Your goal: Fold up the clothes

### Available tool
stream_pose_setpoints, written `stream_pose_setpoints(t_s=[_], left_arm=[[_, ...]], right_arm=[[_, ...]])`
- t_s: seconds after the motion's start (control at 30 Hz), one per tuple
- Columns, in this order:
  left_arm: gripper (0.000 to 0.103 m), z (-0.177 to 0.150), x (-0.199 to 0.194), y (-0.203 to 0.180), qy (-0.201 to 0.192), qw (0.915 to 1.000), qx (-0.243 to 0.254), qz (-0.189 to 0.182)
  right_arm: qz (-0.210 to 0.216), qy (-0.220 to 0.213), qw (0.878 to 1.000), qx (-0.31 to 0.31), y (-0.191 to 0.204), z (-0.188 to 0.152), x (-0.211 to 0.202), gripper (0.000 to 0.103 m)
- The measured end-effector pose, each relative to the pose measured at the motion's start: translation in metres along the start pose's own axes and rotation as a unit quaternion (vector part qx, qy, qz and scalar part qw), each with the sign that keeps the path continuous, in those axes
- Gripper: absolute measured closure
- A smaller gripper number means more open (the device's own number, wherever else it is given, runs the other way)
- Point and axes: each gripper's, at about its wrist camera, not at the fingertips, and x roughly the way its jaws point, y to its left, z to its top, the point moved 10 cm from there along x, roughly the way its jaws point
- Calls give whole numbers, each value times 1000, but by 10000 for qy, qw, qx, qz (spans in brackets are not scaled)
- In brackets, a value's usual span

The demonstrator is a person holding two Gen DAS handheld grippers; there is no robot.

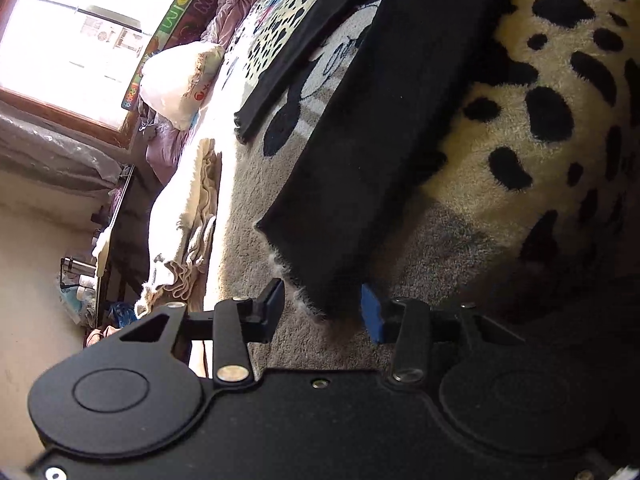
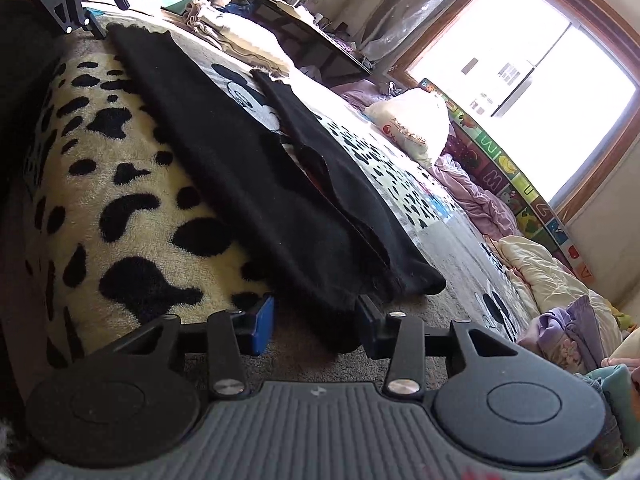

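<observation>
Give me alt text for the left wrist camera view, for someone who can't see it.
The left gripper straddles the frayed end of a long black garment, its jaws apart and not yet pressing the cloth. The garment lies on a cream blanket with black spots covering a bed. A bright window and a white pillow sit at the far left.

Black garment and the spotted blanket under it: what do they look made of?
Black garment: seems a matte, soft knit or fleece; frayed pale fibres show along its hem. Spotted blanket: looks like plush synthetic pile, cream with black blotches; fuzzy raised nap. Exact fibres cannot be told.
</observation>
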Motion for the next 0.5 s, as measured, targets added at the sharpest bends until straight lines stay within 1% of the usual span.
stream_pose_setpoints(t_s=[0.07,0.1,0.13,0.17,0.2,0.23,0.27,0.3,0.37,0.4,0.43,0.47,0.5], left_arm=[[68,2,-1,-3,-97,9998,110,126],[69,2,-2,-2,-154,9997,67,204],[72,3,-3,-2,-211,9994,-3,268],[80,3,-4,0,-263,9991,-131,305],[85,4,-4,2,-313,9985,-274,348],[95,5,-5,6,-374,9975,-435,409],[97,6,-7,11,-447,9961,-611,453],[98,7,-10,18,-524,9939,-863,439],[99,12,-14,37,-684,9866,-1418,420],[99,15,-14,46,-716,9838,-1589,415],[99,19,-13,55,-745,9817,-1706,410],[99,24,-11,63,-770,9797,-1804,409],[99,29,-9,70,-789,9784,-1864,413]], right_arm=[[-17,-16,10000,10,0,1,2,60],[-31,-31,10000,-2,1,1,2,60],[-43,-46,10000,-14,1,1,3,60],[-53,-60,10000,-25,1,1,4,60],[-61,-72,10000,-32,1,1,5,60],[-61,-81,9999,-31,1,1,5,60],[-51,-85,9999,-17,-1,2,5,61],[-34,-84,10000,12,-2,2,6,63],[10,-86,9999,131,-8,4,6,81],[20,-139,9996,233,-14,6,4,83],[17,-209,9993,325,-19,8,3,87],[0,-269,9988,399,-24,11,1,89],[-13,-315,9984,464,-29,14,1,89]])
